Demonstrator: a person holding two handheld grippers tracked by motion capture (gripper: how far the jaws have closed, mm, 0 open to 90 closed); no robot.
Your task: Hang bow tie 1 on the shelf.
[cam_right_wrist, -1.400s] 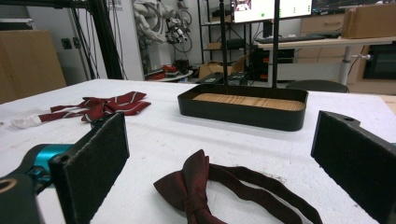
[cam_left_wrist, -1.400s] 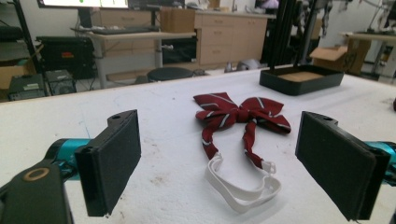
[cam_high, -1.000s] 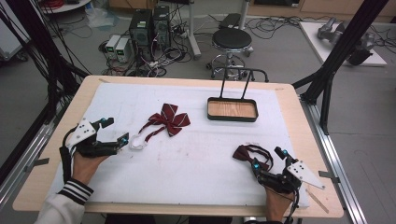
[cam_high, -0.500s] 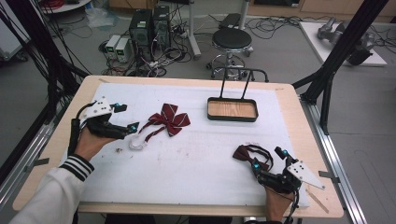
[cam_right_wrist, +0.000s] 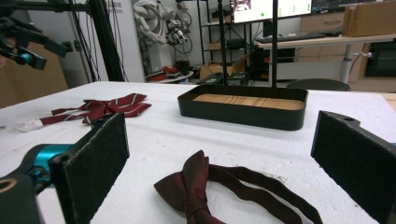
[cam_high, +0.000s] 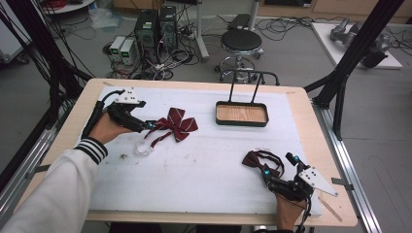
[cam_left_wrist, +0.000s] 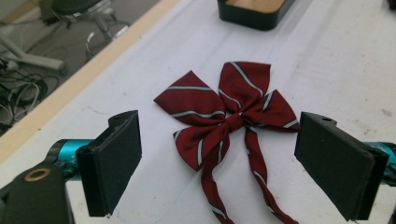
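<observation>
A red striped bow tie [cam_high: 178,124] lies left of the table's middle, its white strap end [cam_high: 142,148] trailing toward the near side. My left gripper [cam_high: 145,115] hovers open at its left edge; in the left gripper view the striped bow tie [cam_left_wrist: 224,114] lies on the white sheet between and just beyond the spread pads [cam_left_wrist: 116,158]. A dark maroon bow tie [cam_high: 258,159] lies near the front right. My right gripper [cam_high: 279,165] stands open just behind it, and the maroon bow tie [cam_right_wrist: 196,186] sits between its wide jaws, untouched.
A black tray [cam_high: 241,122] with a wooden floor and a tall wire handle stands at the back, right of centre; the tray [cam_right_wrist: 243,116] lies beyond the maroon tie. The white foam sheet [cam_high: 209,170] covers the tabletop. A stool and computer boxes stand beyond the far edge.
My left gripper has travelled away from the near left edge, forward and rightward, up to the striped bow tie. The right gripper and both ties have stayed put.
</observation>
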